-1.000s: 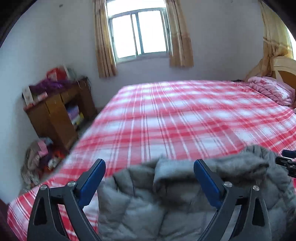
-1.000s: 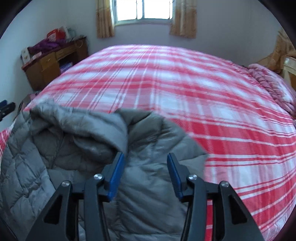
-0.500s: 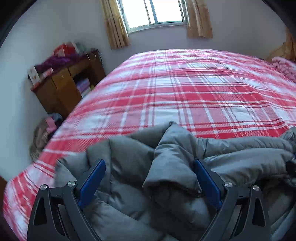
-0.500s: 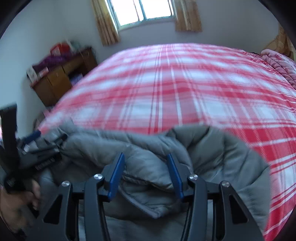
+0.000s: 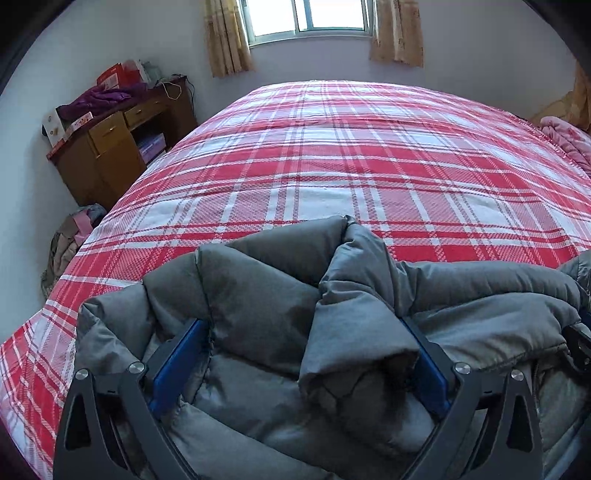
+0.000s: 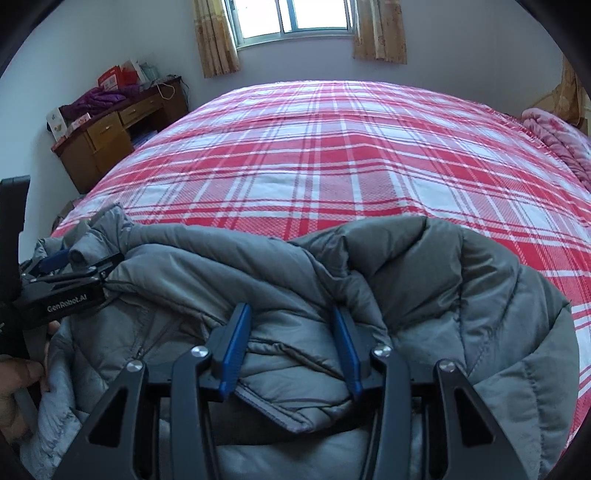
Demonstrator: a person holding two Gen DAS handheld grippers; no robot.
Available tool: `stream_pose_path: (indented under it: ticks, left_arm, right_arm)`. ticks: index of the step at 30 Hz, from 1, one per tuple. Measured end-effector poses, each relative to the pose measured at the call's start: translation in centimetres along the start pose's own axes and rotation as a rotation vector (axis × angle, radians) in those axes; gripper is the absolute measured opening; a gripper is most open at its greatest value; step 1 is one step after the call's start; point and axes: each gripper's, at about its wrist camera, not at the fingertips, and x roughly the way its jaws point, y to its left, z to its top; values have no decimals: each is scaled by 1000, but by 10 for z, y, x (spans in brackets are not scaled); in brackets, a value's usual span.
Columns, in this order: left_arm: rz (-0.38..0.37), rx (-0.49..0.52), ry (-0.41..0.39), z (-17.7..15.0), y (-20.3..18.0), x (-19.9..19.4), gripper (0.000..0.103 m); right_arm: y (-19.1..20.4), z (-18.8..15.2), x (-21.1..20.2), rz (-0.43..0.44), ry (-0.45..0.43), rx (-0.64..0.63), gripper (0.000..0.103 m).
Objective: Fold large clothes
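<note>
A large grey quilted puffer jacket (image 5: 266,295) lies bunched at the near edge of a red and white plaid bed (image 5: 351,158). My left gripper (image 5: 301,332) is wide open, its blue pads pushed into the folds on either side of a thick bunch of jacket. My right gripper (image 6: 291,317) is partly open over another bunch of the same jacket (image 6: 424,273), fabric lying between its pads. The left gripper also shows at the left of the right wrist view (image 6: 70,266), with jacket fabric at its tips.
A wooden desk (image 5: 110,144) piled with clothes and boxes stands left of the bed. A heap of clothes (image 5: 70,240) lies on the floor beside it. A pink quilt (image 5: 565,140) sits at the bed's far right. A curtained window (image 5: 310,18) is behind.
Both grippers have moved down and forward into the jacket. The jacket now fills more of both views and lies bunched between the pads. The two grippers are closer together.
</note>
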Motion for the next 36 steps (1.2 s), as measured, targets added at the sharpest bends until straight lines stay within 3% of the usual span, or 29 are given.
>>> stream_pose_path:
  ticks: [13, 36]
  left_arm:
    - [44, 28, -9, -1, -5, 1, 102]
    - [49, 28, -11, -2, -7, 2, 102]
  right_arm:
    - [15, -1, 6, -109, 10, -74, 48]
    - [18, -2, 8, -137, 8, -94, 48]
